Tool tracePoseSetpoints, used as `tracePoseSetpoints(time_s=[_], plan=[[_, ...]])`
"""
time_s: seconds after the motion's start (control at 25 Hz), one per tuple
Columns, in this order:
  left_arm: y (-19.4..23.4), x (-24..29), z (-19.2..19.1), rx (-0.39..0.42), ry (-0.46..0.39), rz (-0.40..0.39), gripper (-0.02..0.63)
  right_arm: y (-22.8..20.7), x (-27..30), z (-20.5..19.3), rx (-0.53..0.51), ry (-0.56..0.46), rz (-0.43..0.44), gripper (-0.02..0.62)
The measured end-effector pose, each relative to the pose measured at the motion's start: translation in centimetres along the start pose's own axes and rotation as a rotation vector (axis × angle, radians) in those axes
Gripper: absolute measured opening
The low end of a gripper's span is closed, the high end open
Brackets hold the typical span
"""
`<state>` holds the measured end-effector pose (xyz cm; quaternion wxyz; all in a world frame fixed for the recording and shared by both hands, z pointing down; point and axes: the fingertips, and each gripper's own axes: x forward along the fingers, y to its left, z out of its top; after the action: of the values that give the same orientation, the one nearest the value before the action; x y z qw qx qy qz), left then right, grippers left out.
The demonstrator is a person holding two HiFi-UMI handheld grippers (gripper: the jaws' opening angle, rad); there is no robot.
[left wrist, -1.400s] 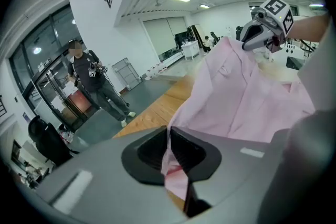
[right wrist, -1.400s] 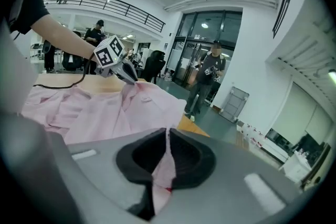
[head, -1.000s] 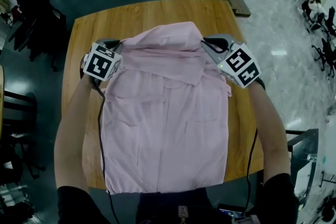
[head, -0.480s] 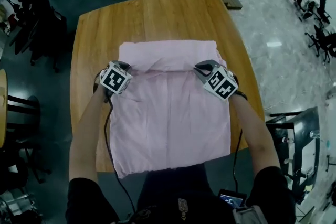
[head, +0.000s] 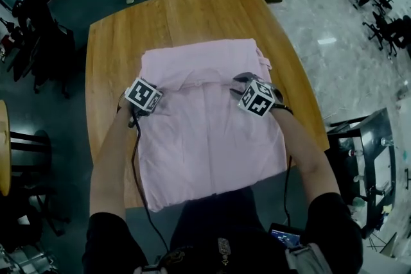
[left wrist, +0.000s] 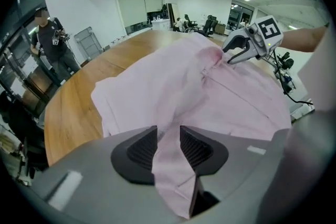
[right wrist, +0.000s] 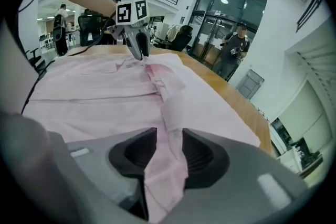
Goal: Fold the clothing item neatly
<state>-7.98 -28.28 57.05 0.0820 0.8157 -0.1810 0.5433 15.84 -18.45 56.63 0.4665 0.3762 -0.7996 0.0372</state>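
pink shirt [head: 205, 131] at table's [head: 192, 9] near edge

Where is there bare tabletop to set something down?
The widest bare wood is the far end of the table, beyond the pink shirt. A strip runs between the shirt and the left table edge, and a narrower one on the right. The shirt covers the middle and the near edge.
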Motion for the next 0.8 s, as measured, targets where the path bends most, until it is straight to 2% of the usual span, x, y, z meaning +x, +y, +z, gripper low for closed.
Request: tracePoseSetpoints(time_s=[0.24, 0.4, 0.56, 0.68, 0.8], plan=[[-2.1, -2.8, 2.9, 0.085, -0.103, -0.079, 0.160, -0.7, -1.6, 3.5, 0.018, -0.099, 0.044, 0.143], [-4.1, -2.0, 5.9, 0.130, -0.162, -0.101, 0.163, 0.7, 0.2, 4.7, 0.040, -0.123, 0.129, 0.143], [-4.9, 0.5, 5.4, 0.125, -0.115, -0.117, 0.161, 3.4, 1.3, 4.2, -0.041, -0.072, 0.201, 0.143], [-6.5, 1.0, 3.7, 0.129, -0.065, -0.181, 0.123, 5.3, 1.1, 2.8, -0.097, -0.023, 0.251, 0.135], [-8.3, 0.8, 1.5, 0.157, -0.005, -0.252, 0.094, 6.3, 0.9, 0.9, -0.106, 0.033, 0.280, 0.135]])
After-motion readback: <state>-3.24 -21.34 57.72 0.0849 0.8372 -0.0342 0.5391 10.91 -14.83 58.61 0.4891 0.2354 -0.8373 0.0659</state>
